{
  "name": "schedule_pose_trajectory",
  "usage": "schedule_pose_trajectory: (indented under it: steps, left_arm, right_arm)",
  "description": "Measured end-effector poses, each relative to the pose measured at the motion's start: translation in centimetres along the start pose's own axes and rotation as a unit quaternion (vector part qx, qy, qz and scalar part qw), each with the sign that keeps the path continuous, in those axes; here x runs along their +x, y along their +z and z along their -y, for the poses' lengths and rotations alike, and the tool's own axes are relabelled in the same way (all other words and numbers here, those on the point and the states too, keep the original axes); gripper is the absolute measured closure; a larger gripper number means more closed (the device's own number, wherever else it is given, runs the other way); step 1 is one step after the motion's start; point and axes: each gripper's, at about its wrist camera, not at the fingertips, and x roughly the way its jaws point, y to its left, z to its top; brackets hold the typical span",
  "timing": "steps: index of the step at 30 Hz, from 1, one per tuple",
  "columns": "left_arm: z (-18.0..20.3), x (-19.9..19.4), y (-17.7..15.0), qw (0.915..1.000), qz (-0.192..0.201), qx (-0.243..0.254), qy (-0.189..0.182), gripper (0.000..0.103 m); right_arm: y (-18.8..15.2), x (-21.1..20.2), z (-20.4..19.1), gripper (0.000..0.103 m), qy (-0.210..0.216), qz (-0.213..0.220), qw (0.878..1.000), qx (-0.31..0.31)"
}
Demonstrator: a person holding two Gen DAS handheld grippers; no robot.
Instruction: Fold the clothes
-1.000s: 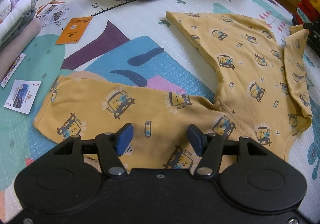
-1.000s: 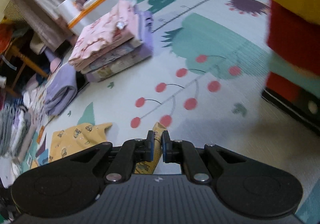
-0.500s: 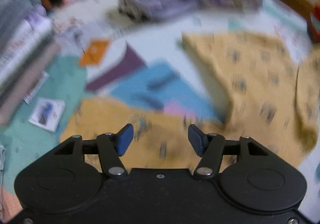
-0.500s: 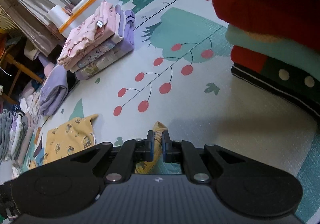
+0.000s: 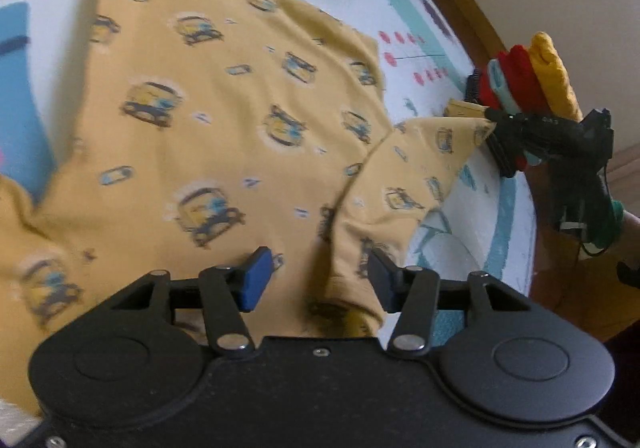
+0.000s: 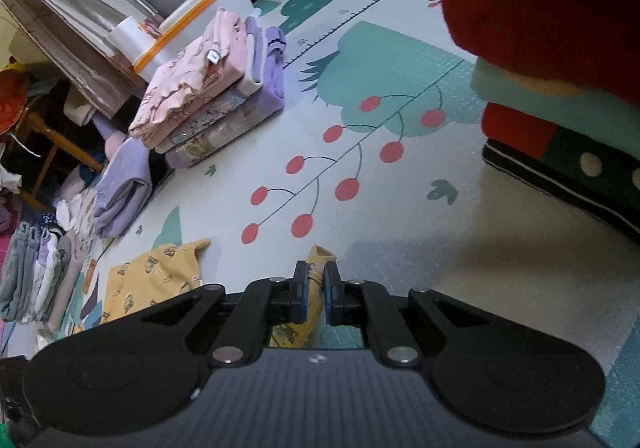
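Printed play mat covers the floor; no legible writing or brand. Yellow bus-print garment lies spread centre frame. Left gripper jaws, just narrowing, stand apart over its fold, clamping nothing. Right gripper jaws pinch its corner.

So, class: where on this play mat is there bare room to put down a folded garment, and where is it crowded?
Bare mat lies between the pink-and-purple folded stack and the red, teal and yellow pile. It is crowded where the yellow garment lies spread, and along the far-left rows of folded clothes.
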Motion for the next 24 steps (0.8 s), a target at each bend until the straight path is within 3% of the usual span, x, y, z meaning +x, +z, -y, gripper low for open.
schedule_pose_trajectory:
  steps: [1,5,6,7,10,12,15,18,24]
  left_arm:
    - [0.2,0.2,0.1,1.0000,-0.004,0.000,-0.008,0.064]
    - [1.8,1.6,0.0,0.9994,-0.021,0.025,-0.005,0.073]
    - [2.0,1.8,-0.3,0.9993,-0.022,0.030,-0.001,0.085]
    - [2.2,2.0,-0.5,0.9991,-0.023,0.035,0.004,0.091]
    - [2.9,1.7,-0.8,0.9979,-0.012,0.064,0.010,0.094]
    - [4.5,1.3,-1.2,0.9918,-0.002,0.126,0.022,0.094]
    - [7.5,0.8,-2.5,0.9694,0.011,0.241,0.044,0.095]
    - [9.7,1.0,-4.2,0.9416,0.017,0.331,0.057,0.095]
    - [12.3,3.0,-9.0,0.8565,0.006,0.508,0.091,0.095]
  right_arm:
    - [0.0,-0.1,0.1,0.093,0.003,0.001,1.000,0.001]
    - [0.1,-0.2,0.6,0.093,0.005,0.004,1.000,0.008]
    - [0.1,-0.2,0.7,0.093,0.007,0.005,1.000,0.010]
    - [0.2,-0.2,0.8,0.093,0.008,0.007,1.000,0.011]
    - [0.3,-0.2,0.9,0.093,0.012,0.008,1.000,0.015]
    - [0.3,-0.1,1.0,0.093,0.015,0.010,1.000,0.020]
    - [0.4,-0.1,1.2,0.093,0.019,0.013,0.999,0.026]
    - [0.4,-0.3,1.6,0.093,0.021,0.018,0.999,0.037]
    - [-0.1,-0.2,2.5,0.092,-0.002,-0.001,1.000,0.024]
